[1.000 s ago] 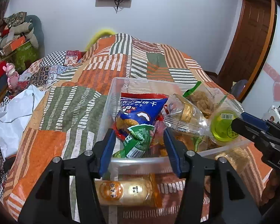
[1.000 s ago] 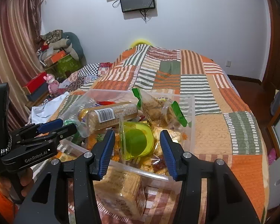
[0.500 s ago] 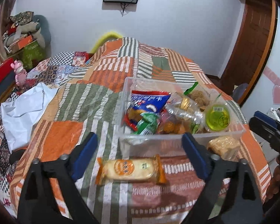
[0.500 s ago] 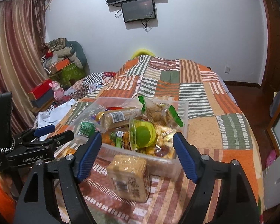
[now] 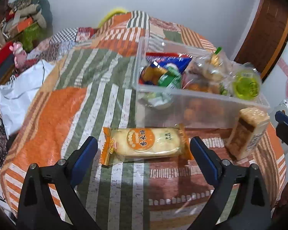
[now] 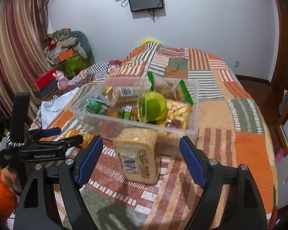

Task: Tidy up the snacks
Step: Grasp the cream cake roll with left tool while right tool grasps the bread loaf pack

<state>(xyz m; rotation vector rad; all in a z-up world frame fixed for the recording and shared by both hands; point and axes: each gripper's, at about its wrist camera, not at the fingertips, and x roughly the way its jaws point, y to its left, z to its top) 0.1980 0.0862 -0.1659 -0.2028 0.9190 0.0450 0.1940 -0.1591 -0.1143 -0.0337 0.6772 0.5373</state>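
A clear plastic bin (image 5: 201,107) (image 6: 192,132) on the bed holds several snacks, among them a green jelly cup (image 6: 153,107) and a blue bag (image 5: 169,61). In front of it lies an orange-wrapped cracker pack (image 5: 146,143), between and just ahead of the fingertips of my left gripper (image 5: 144,149), which is open wide and not touching it. A tan biscuit block (image 6: 138,153) (image 5: 247,134) stands between the fingers of my right gripper (image 6: 142,145). Its jaws are opening and the pads are clear of the block. The left gripper (image 6: 67,136) shows in the right wrist view too.
A patchwork quilt (image 6: 245,147) covers the bed. A white plastic bag (image 5: 19,92) lies at its left edge, with boxes, a pink toy (image 6: 60,80) and piled clutter beyond. A wooden door (image 5: 265,38) is on the right. An orange sleeve (image 6: 2,184) holds the left gripper.
Both grippers have opened wide and drawn back from the bin, leaving the green packet and the jelly cup inside. The left one has sunk toward the orange pack.
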